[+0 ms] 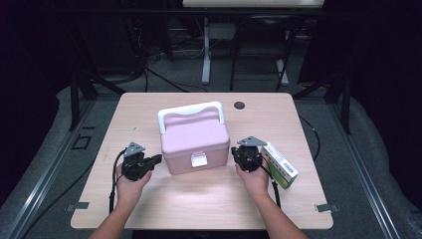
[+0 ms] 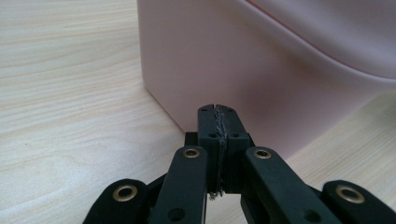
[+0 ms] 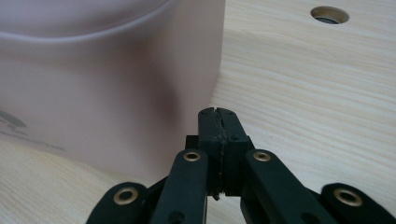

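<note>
A pink lidded box (image 1: 195,140) with a white handle (image 1: 190,112) and a white front latch (image 1: 199,159) stands in the middle of the table. My left gripper (image 1: 157,159) rests at the box's left front corner, jaws pressed together with nothing in them. In the left gripper view its tip (image 2: 217,112) nearly touches the pink wall (image 2: 243,60). My right gripper (image 1: 235,151) sits by the right front corner, also shut and empty. The right gripper view shows its tip (image 3: 217,113) close against the box side (image 3: 112,79).
A green and white carton (image 1: 279,165) lies on the wooden table (image 1: 209,199) just right of my right hand. A round cable hole (image 1: 239,105) is near the table's far edge, also seen as a cable hole (image 3: 329,14) in the right gripper view. Desk frames and cables stand beyond.
</note>
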`<action>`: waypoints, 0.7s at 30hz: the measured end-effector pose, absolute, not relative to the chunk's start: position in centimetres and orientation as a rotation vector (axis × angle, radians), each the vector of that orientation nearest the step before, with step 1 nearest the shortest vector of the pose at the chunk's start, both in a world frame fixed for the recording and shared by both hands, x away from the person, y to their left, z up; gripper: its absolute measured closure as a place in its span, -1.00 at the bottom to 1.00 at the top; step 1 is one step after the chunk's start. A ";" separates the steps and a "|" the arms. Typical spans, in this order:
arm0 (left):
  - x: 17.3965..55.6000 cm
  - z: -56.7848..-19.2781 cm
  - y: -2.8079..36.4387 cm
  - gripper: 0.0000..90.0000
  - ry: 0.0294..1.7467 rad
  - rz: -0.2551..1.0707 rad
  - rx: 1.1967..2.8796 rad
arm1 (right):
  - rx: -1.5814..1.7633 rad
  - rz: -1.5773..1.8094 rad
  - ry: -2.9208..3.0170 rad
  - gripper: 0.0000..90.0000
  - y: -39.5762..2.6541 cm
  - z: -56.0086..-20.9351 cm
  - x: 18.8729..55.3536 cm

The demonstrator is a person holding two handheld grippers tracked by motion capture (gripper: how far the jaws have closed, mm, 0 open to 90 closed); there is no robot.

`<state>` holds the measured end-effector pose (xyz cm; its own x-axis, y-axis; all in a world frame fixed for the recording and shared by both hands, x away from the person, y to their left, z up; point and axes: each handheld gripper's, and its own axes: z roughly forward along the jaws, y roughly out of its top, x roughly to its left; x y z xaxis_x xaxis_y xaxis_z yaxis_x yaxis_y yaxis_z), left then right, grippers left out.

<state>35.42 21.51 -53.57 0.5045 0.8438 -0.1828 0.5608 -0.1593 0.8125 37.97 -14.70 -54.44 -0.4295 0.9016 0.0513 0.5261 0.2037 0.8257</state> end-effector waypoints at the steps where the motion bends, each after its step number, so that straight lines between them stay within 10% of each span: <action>1: 35.4 -53.5 21.4 0.99 1.162 0.388 1.849 | 1.320 1.125 2.039 0.99 -14.6 -54.5 38.3; 21: 35.3 -53.7 21.2 1.00 1.170 0.456 1.866 | 1.283 1.174 2.091 1.00 -13.9 -54.6 38.0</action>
